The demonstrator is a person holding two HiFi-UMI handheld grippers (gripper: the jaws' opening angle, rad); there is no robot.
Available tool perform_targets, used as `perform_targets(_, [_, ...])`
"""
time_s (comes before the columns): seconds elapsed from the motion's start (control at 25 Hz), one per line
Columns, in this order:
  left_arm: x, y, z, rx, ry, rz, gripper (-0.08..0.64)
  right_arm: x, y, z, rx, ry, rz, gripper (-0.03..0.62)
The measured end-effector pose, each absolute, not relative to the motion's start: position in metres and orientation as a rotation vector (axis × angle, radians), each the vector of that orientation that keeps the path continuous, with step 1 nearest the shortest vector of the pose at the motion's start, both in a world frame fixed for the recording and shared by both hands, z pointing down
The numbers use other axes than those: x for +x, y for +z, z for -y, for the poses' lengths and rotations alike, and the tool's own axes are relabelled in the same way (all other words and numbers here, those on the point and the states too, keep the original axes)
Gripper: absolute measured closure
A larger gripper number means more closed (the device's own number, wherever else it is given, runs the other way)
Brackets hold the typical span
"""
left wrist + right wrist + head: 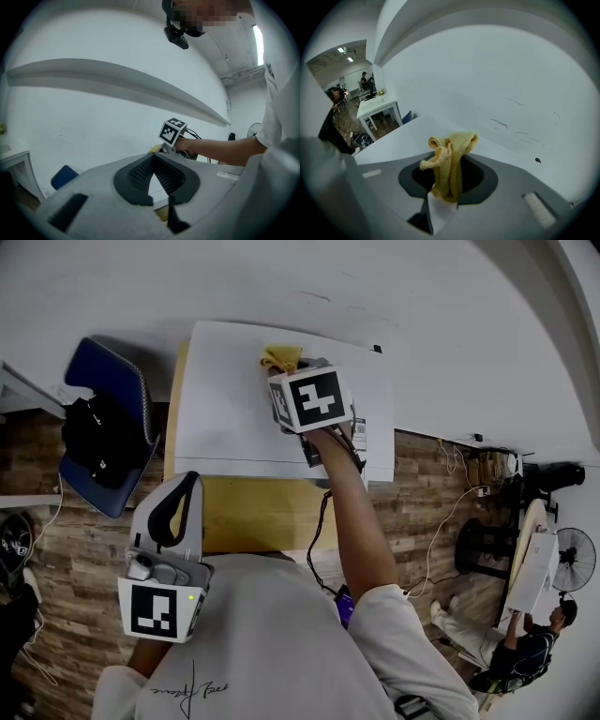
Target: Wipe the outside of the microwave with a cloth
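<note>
Looks like the top-panel wipe: right claw (446,186) is clamped on the yellow cloth (451,159) at the rear of the white microwave (234,399) top, left claw (152,163) is closed empty near the torso, and the next move probably calls for dragging the cloth forward with steady contact.

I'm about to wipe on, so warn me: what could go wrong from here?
The cloth is bunched in the right gripper, so little fabric may touch the microwave. It sits near the back edge by the wall and could drop behind if it slips. The left gripper steadies nothing.
</note>
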State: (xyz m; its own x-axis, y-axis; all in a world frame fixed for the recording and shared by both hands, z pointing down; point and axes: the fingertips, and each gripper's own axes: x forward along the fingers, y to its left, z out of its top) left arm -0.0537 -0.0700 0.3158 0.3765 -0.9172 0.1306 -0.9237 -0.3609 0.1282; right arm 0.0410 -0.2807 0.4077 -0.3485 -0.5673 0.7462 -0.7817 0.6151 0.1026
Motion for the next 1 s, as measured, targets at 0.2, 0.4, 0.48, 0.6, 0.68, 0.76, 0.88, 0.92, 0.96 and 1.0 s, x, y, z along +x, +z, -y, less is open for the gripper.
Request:
perform_targets(0.2, [-0.061,0.317,0.068,2.451,0.065,1.675,0.565,0.019,0.409,0.278,1.019,0.328,2.073,0.480])
perform_targets(0.4, [-0.068,0.316,0.068,2.427,0.056,1.690,0.565,0.000,0.409,0.277,0.981,0.304,2.081,0.480])
perform_targets(0.48, [-0.071,0.316,0.068,2.407,0.052,1.694,0.565,-0.009,0.409,0.275,0.965,0.297,2.086,0.480])
perform_targets(0.6, [-0.075,0.317,0.067,2.422,0.060,1.700,0.565,-0.023,0.409,0.273,0.941,0.284,2.097,0.480])
perform_targets(0.68, [-0.079,0.318,0.067,2.426,0.063,1.708,0.565,-0.031,0.410,0.272,0.926,0.275,2.102,0.480])
perform_targets(0.76, [-0.082,0.319,0.066,2.418,0.064,1.719,0.565,-0.040,0.410,0.271,0.911,0.268,2.109,0.480])
perform_targets(0.88, [-0.087,0.320,0.065,2.390,0.057,1.733,0.565,-0.052,0.410,0.269,0.889,0.261,2.120,0.480])
perform_targets(0.92, [-0.088,0.320,0.065,2.384,0.055,1.736,0.565,-0.057,0.410,0.269,0.880,0.257,2.128,0.480])
perform_targets(0.96, [-0.089,0.320,0.065,2.386,0.058,1.738,0.565,-0.062,0.410,0.268,0.869,0.255,2.137,0.480])
perform_targets(1.0, [-0.090,0.320,0.065,2.392,0.062,1.740,0.565,-0.069,0.410,0.266,0.853,0.257,2.148,0.480])
